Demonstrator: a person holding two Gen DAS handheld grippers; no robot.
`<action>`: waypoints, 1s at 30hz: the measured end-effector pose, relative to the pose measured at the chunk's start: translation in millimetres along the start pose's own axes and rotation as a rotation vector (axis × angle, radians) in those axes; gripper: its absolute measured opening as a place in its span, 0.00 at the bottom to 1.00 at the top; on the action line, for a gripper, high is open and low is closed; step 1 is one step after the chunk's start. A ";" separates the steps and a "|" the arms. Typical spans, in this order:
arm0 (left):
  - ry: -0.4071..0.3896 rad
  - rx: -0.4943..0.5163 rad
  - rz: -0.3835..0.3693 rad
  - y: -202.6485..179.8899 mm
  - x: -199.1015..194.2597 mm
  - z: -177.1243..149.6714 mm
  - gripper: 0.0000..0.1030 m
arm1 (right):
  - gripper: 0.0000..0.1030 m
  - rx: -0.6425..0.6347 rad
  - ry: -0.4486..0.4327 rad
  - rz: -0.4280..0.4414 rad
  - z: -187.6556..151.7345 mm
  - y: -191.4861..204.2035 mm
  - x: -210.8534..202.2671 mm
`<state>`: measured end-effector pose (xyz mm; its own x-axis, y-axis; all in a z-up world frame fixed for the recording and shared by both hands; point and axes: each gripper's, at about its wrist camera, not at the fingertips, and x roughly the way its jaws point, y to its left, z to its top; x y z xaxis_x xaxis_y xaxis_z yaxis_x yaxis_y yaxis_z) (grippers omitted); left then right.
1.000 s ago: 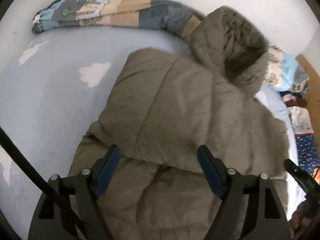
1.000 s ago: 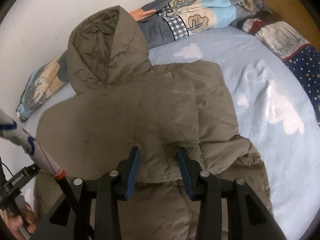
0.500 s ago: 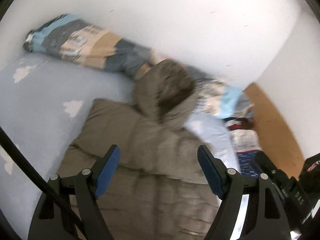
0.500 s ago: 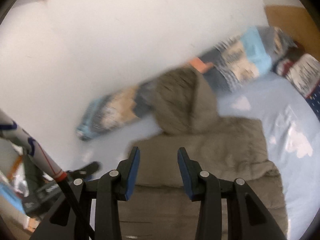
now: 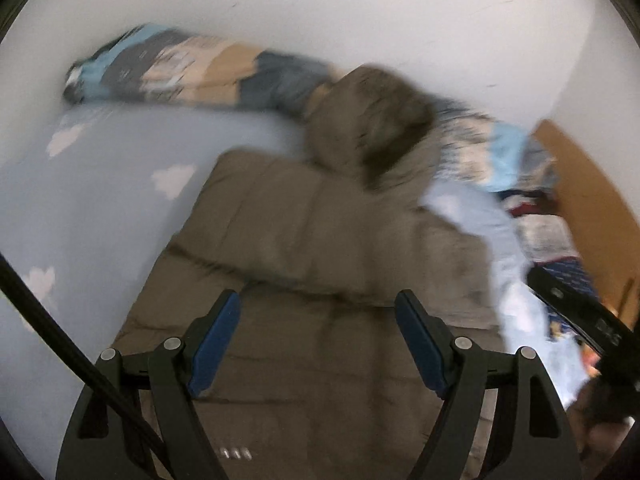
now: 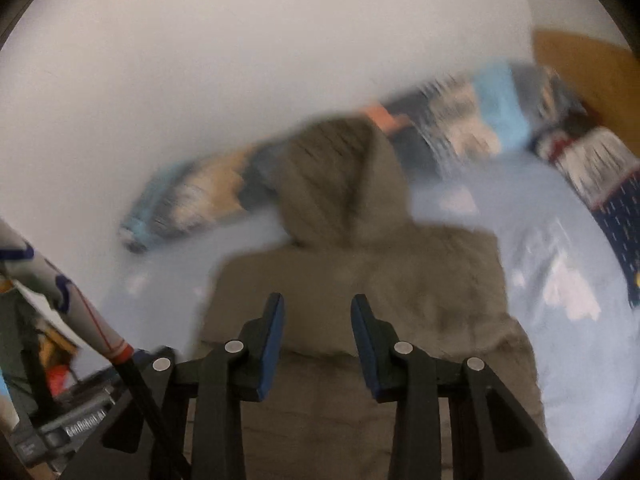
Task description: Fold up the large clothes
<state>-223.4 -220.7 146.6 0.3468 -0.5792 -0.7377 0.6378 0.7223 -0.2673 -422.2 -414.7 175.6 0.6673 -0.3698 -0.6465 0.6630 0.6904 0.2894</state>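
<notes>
An olive-brown hooded puffer jacket [image 5: 320, 248] lies flat on the blue bed, sleeves folded in over the body, hood [image 5: 372, 128] toward the wall. It also shows in the right wrist view [image 6: 360, 292]. My left gripper [image 5: 318, 320] is wide open and empty above the jacket's lower half. My right gripper [image 6: 317, 320] is partly open and empty, also above the jacket. Both views are blurred by motion.
A blue sheet with white clouds [image 5: 100, 200] covers the bed. A rolled patterned blanket [image 5: 192, 72] lies along the white wall. More folded textiles [image 6: 600, 172] sit at the right by a wooden headboard [image 5: 592, 184]. The other gripper [image 5: 584, 312] shows at the right edge.
Both grippers lifted up and back from the jacket, then tipped down toward it again. The jacket has not moved. Neither gripper's opening has changed.
</notes>
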 end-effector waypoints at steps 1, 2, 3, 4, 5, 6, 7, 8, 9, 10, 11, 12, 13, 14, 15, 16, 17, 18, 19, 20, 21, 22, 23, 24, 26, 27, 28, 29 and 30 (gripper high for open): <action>0.013 0.009 0.023 3.2 15.6 -3.1 0.76 | 0.36 0.004 0.026 -0.028 -3.5 -6.8 10.4; 0.026 0.022 0.049 4.7 28.8 -4.3 0.76 | 0.36 0.006 0.054 -0.051 -7.2 -12.2 20.9; 0.028 0.027 0.072 6.2 37.3 -4.2 0.76 | 0.36 0.001 0.074 -0.068 -11.5 -16.3 31.5; 0.017 0.035 0.095 6.7 45.1 -3.3 0.76 | 0.36 -0.016 0.078 -0.098 -16.6 -17.4 40.2; 0.005 0.048 0.116 6.1 50.3 -2.8 0.76 | 0.36 -0.037 0.081 -0.130 -20.8 -16.6 46.7; -0.004 0.064 0.146 5.0 55.7 -2.0 0.76 | 0.36 -0.070 0.083 -0.161 -24.5 -13.9 54.5; -0.001 0.079 0.176 4.7 60.0 -1.6 0.76 | 0.36 -0.087 0.077 -0.176 -26.3 -11.8 58.2; 0.002 0.091 0.182 5.1 62.1 -1.4 0.76 | 0.36 -0.105 0.062 -0.201 -26.8 -8.9 62.6; 0.004 0.104 0.180 4.8 63.9 -2.0 0.76 | 0.36 -0.115 0.050 -0.223 -26.3 -7.9 66.3; 0.007 0.113 0.182 5.7 66.0 -2.0 0.76 | 0.36 -0.126 0.045 -0.242 -25.5 -6.8 70.8; 0.012 0.124 0.183 6.8 68.9 -1.6 0.76 | 0.36 -0.133 0.044 -0.249 -24.0 -7.4 75.7; 0.015 0.135 0.185 6.9 71.1 -1.7 0.76 | 0.36 -0.142 0.045 -0.255 -24.2 -5.9 81.3; 0.018 0.155 0.199 6.9 73.7 -3.1 0.76 | 0.36 -0.151 0.052 -0.267 -24.7 -6.2 89.0; 0.021 0.169 0.214 6.5 75.2 -4.6 0.76 | 0.36 -0.157 0.062 -0.274 -26.3 -6.5 95.8; 0.028 0.183 0.226 7.6 78.9 -5.7 0.76 | 0.36 -0.160 0.077 -0.277 -28.3 -8.1 102.2; 0.036 0.188 0.231 6.5 80.7 -6.6 0.76 | 0.36 -0.158 0.097 -0.278 -31.1 -10.8 109.5; 0.046 0.187 0.233 7.8 83.6 -6.5 0.76 | 0.36 -0.159 0.108 -0.276 -33.6 -11.5 113.8; 0.051 0.181 0.232 8.6 85.4 -6.1 0.76 | 0.36 -0.166 0.114 -0.279 -35.8 -12.5 117.9; 0.056 0.174 0.227 9.4 87.4 -5.8 0.76 | 0.36 -0.171 0.115 -0.281 -38.1 -11.7 118.5; 0.061 0.170 0.226 9.5 89.4 -5.7 0.76 | 0.36 -0.179 0.116 -0.283 -39.7 -11.5 119.8; 0.062 0.171 0.227 9.0 90.5 -5.9 0.76 | 0.36 -0.188 0.116 -0.285 -39.8 -11.3 120.4; 0.063 0.177 0.228 7.7 91.9 -6.6 0.76 | 0.36 -0.189 0.115 -0.285 -40.9 -11.3 120.2; 0.065 0.187 0.230 6.2 93.2 -7.6 0.76 | 0.36 -0.186 0.115 -0.282 -41.2 -11.7 120.2; 0.067 0.193 0.233 4.9 94.2 -8.4 0.76 | 0.36 -0.184 0.119 -0.276 -41.1 -13.2 121.0; 0.074 0.203 0.230 2.1 96.0 -9.6 0.76 | 0.36 -0.188 0.123 -0.275 -42.0 -13.9 122.3; 0.075 0.205 0.227 1.6 96.3 -9.6 0.76 | 0.36 -0.190 0.123 -0.275 -42.6 -13.7 122.4; 0.075 0.208 0.225 1.1 95.9 -9.7 0.76 | 0.36 -0.191 0.123 -0.276 -42.8 -13.2 122.3; 0.072 0.210 0.226 1.0 95.2 -9.3 0.76 | 0.36 -0.193 0.124 -0.278 -42.8 -12.4 121.7; 0.066 0.211 0.228 1.0 93.8 -8.5 0.76 | 0.36 -0.197 0.125 -0.280 -42.7 -12.1 121.4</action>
<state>-196.1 -271.1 71.8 0.4566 -0.3805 -0.8042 0.6797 0.7325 0.0393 -363.7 -441.4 63.4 0.4142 -0.4914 -0.7662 0.7282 0.6839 -0.0450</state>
